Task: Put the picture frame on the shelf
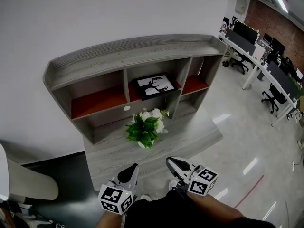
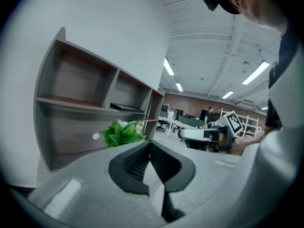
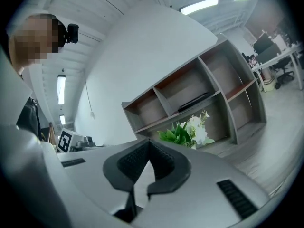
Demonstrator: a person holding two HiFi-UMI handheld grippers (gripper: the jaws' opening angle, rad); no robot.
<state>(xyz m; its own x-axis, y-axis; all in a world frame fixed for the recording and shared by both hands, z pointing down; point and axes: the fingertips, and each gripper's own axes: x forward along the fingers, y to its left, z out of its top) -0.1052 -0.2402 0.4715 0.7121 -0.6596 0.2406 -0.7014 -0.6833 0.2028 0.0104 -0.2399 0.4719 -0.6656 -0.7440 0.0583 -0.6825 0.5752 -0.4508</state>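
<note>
The black picture frame [image 1: 154,85] with a deer print lies flat in the middle red-floored compartment of the grey wooden shelf [image 1: 128,51]. It shows as a thin dark slab in the left gripper view [image 2: 127,108] and in the right gripper view [image 3: 194,101]. My left gripper [image 1: 133,166] [image 2: 149,144] is shut and holds nothing. It sits low, near the front edge of the shelf's base. Beside it my right gripper [image 1: 169,160] [image 3: 148,143] is shut and holds nothing too. Both grippers are well short of the frame.
A pot of green leaves and white flowers [image 1: 147,126] stands on the shelf's low base, between the grippers and the frame. A white chair [image 1: 23,184] is at the lower left. Office desks with monitors and chairs [image 1: 256,46] fill the right side.
</note>
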